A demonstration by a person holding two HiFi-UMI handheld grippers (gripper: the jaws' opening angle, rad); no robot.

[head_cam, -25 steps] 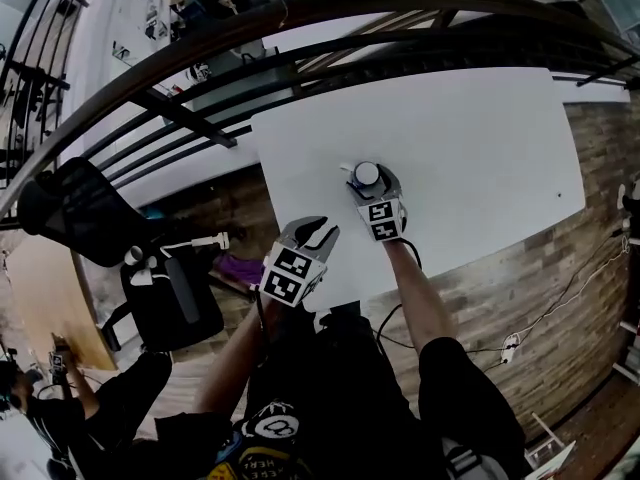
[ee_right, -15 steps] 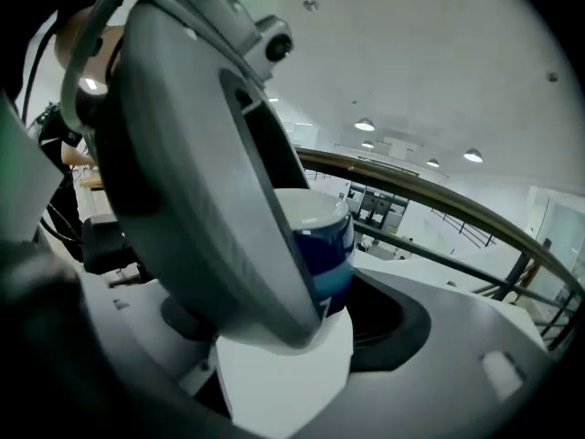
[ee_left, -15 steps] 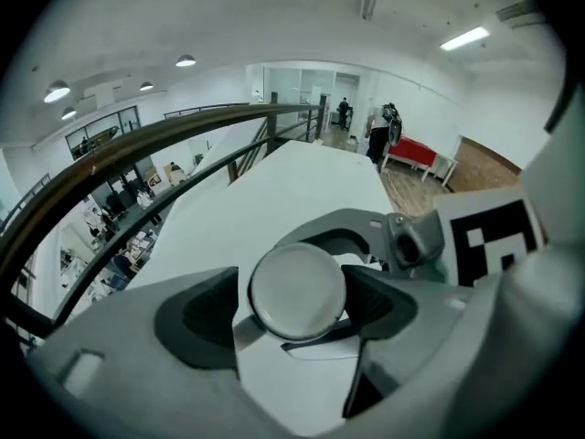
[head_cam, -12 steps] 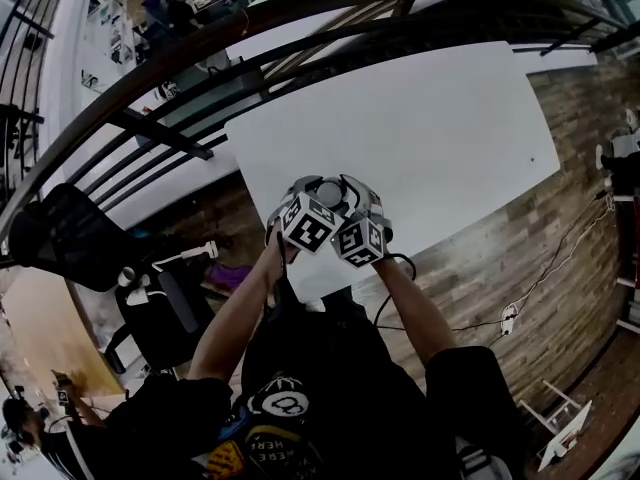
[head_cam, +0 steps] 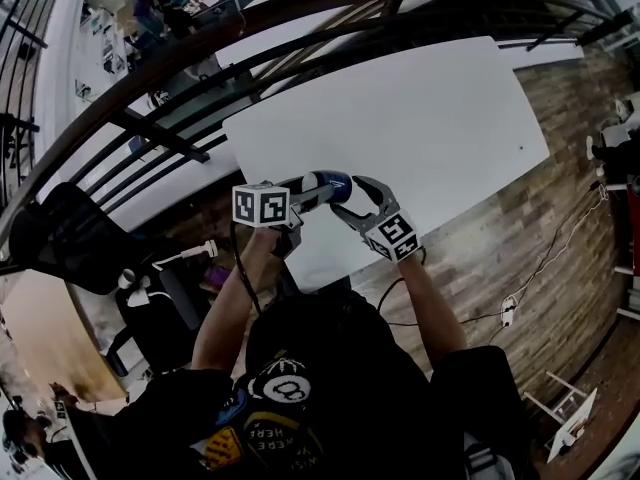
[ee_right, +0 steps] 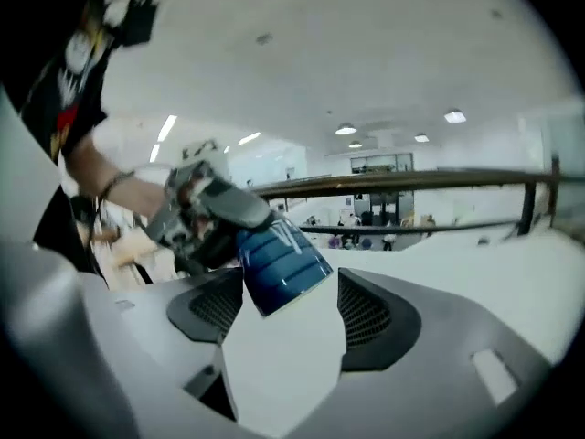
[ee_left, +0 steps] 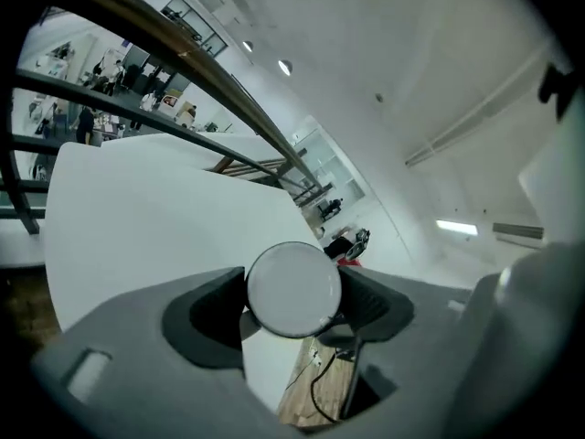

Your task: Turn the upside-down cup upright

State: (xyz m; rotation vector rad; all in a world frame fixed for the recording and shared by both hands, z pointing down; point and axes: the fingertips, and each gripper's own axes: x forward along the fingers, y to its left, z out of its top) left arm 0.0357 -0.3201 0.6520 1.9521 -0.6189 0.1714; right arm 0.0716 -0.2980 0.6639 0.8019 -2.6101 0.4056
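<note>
- The right claw [ee_right: 291, 323] has its jaws wide apart, with nothing gripped between them.
- Its dark ribbed pads [ee_right: 366, 316] face each other across a gap.
- Beyond the gap, a blue cup [ee_right: 279, 268] hangs tilted, its wider end lowest and turned towards the camera.
- The left claw [ee_right: 233, 222] comes in from the left and clamps the cup's narrower end; a forearm [ee_right: 110, 186] shows behind it.
- A white surface [ee_right: 457, 263] spreads beneath.
- A dark railing [ee_right: 411, 181] crosses behind, under ceiling lights [ee_right: 347, 130].

The person wears a black T-shirt [head_cam: 330, 363] with a round 8-ball print; beyond it, the grey left hand-held gripper [head_cam: 306, 192] and right hand-held gripper [head_cam: 346, 199] carry black-and-white marker cubes.
</note>
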